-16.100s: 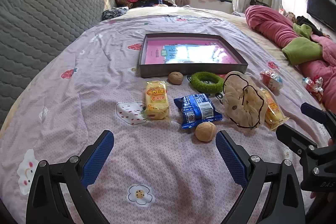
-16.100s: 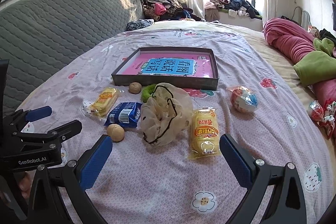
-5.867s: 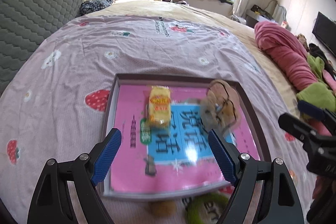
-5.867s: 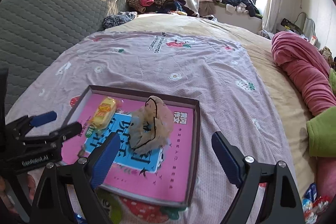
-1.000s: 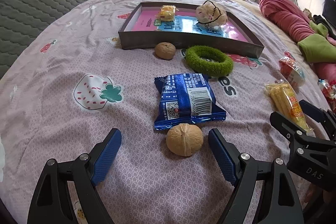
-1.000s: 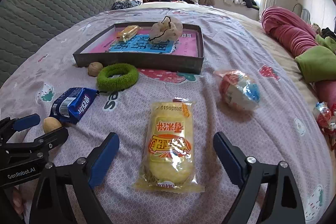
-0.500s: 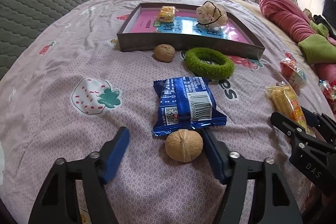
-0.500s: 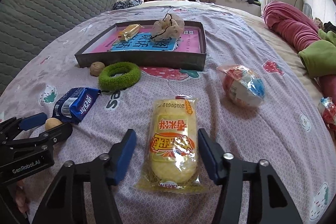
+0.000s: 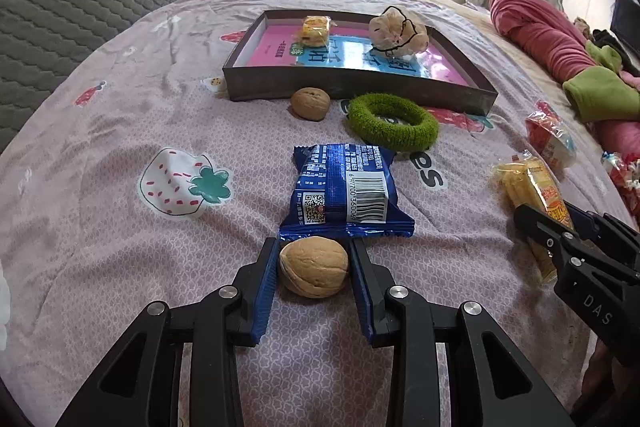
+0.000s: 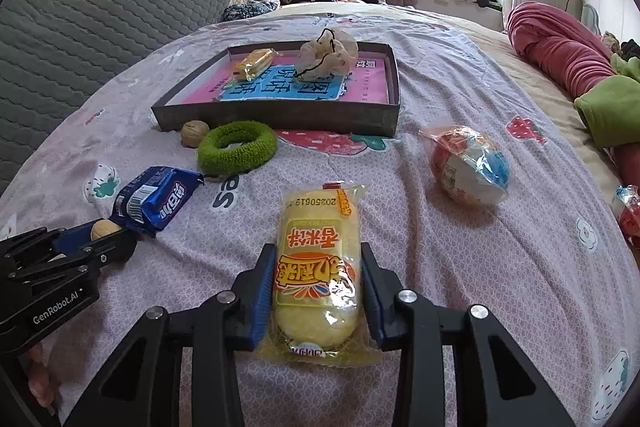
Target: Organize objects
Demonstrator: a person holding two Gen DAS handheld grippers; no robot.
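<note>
My left gripper point(image 9: 314, 269) is shut on a walnut point(image 9: 313, 266) that lies on the bedspread, just in front of a blue snack packet point(image 9: 345, 193). My right gripper point(image 10: 318, 277) is shut on a yellow cake packet point(image 10: 319, 269) lying on the bed. A shallow dark box point(image 9: 356, 85) with a pink and blue floor stands further back; it holds a small yellow packet point(image 9: 315, 29) and a beige scrunchie point(image 9: 398, 31). A second walnut point(image 9: 310, 103) and a green hair ring point(image 9: 392, 121) lie by its near wall.
A red, white and blue wrapped egg point(image 10: 470, 165) lies right of the yellow packet. A pink blanket roll point(image 10: 560, 51) and green cloth point(image 10: 610, 115) lie along the right. A grey quilted headboard point(image 10: 100, 23) is at the left. Clothes are piled by the window.
Both grippers have closed: the left one on the near walnut, the right one on the yellow cake packet. Both moved slightly forward.
</note>
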